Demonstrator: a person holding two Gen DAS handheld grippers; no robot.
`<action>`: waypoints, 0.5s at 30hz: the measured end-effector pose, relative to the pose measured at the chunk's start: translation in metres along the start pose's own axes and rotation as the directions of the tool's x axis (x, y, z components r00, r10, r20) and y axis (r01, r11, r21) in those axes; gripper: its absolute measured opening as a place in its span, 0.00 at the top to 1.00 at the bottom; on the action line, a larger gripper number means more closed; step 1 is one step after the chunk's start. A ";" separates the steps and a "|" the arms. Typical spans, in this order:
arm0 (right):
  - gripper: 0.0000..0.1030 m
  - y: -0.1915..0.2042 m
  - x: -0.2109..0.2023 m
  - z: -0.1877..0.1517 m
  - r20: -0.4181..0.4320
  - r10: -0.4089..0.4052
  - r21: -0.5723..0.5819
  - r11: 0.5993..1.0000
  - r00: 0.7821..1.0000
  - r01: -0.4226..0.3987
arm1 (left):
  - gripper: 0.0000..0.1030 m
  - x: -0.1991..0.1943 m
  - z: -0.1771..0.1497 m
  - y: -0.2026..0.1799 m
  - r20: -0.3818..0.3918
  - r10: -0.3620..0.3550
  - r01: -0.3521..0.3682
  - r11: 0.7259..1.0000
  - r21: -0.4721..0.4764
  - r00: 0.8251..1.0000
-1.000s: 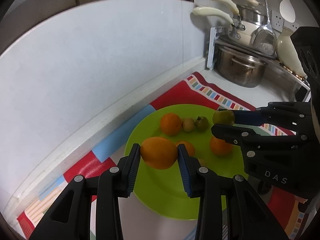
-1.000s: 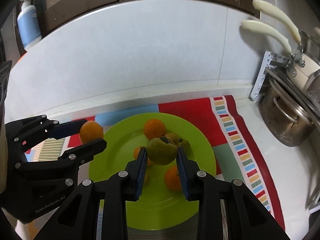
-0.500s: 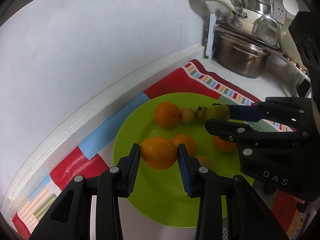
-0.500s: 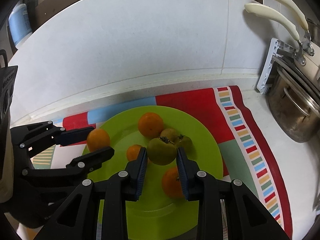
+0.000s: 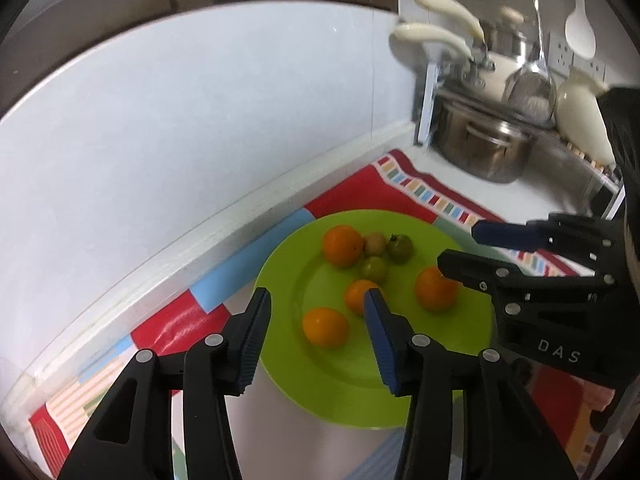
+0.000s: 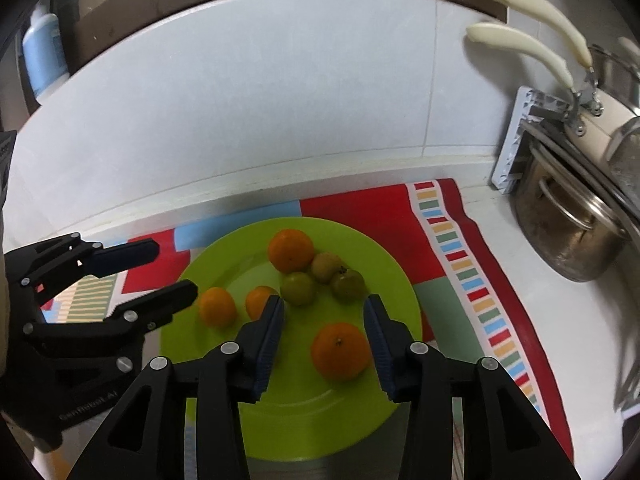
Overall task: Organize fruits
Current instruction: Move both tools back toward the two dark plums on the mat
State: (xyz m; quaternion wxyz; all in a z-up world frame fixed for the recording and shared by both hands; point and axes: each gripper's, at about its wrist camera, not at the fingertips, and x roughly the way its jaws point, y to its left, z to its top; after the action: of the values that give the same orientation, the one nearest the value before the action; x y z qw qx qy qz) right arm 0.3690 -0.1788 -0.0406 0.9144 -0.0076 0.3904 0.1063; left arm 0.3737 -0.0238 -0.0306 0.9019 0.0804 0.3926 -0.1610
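Both tongs released: left gripper (image 5: pixel 316 320) and "DAS"-marked right gripper (image 5: pixel 460 246) hover empty above the round lime-green plate (image 6: pixel 360 424).

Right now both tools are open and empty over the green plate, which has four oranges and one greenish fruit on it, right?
Nearly. The right wrist view shows three greenish fruits, not one. Both tools are open and empty over the green plate, which has four oranges.
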 end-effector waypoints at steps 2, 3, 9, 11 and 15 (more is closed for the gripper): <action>0.59 0.002 -0.013 -0.002 0.018 0.002 0.002 1.000 1.000 -0.002 | 0.53 -0.012 0.000 0.000 0.019 -0.007 0.007 1.000 -0.018 1.000; 0.59 0.003 -0.017 -0.002 0.025 0.003 0.003 1.000 1.000 -0.003 | 0.52 -0.018 0.000 -0.001 0.027 -0.004 0.005 1.000 -0.023 1.000; 0.59 0.008 -0.055 -0.008 0.080 0.015 0.010 1.000 0.997 -0.016 | 0.48 -0.051 -0.004 -0.007 0.073 -0.009 0.013 0.999 -0.050 0.997; 0.59 0.009 -0.065 -0.011 0.093 0.019 0.012 1.000 0.995 -0.020 | 0.44 -0.062 -0.006 -0.012 0.085 -0.014 0.018 0.999 -0.047 0.996; 0.59 0.012 -0.082 -0.017 0.109 0.020 0.013 1.000 0.994 -0.022 | 0.40 -0.086 -0.009 -0.019 0.117 -0.004 0.010 0.999 -0.046 0.993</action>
State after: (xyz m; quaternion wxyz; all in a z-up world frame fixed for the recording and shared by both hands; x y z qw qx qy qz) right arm 0.2995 -0.1845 0.0076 0.9332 0.0088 0.3408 0.1133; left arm 0.3059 -0.0192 0.0261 0.9245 0.0485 0.3429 -0.1595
